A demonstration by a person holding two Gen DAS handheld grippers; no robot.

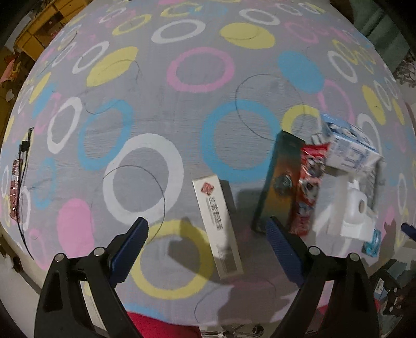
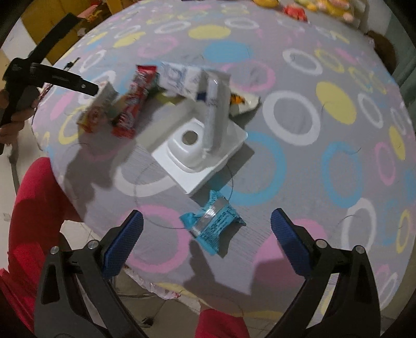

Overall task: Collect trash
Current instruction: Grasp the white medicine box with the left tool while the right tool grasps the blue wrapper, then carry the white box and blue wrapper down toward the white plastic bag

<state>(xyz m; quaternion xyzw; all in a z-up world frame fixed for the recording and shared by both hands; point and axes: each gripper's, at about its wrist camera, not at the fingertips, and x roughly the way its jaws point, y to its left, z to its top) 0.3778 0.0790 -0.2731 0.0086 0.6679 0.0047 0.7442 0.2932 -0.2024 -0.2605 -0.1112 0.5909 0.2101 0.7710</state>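
Observation:
My left gripper (image 1: 208, 228) is open above a long white box (image 1: 218, 228) that lies flat on the patterned cloth (image 1: 182, 109), between its fingers. To its right lie a dark flat packet (image 1: 280, 179), a red wrapper (image 1: 309, 187), a blue-and-white carton (image 1: 348, 145) and a white moulded tray (image 1: 356, 210). My right gripper (image 2: 206, 226) is open over a crumpled blue wrapper (image 2: 212, 223). Beyond it are the white tray (image 2: 200, 156), the blue-and-white carton (image 2: 182, 78), the red wrapper (image 2: 132, 104) and a grey packet (image 2: 215, 114).
The table's near edge runs close below both grippers, with my red clothing (image 2: 28, 208) beyond it. Yellow furniture (image 1: 39, 28) stands at the far left. Colourful packets (image 2: 312, 7) lie at the far edge. An orange-and-white wrapper (image 2: 241, 101) lies behind the tray.

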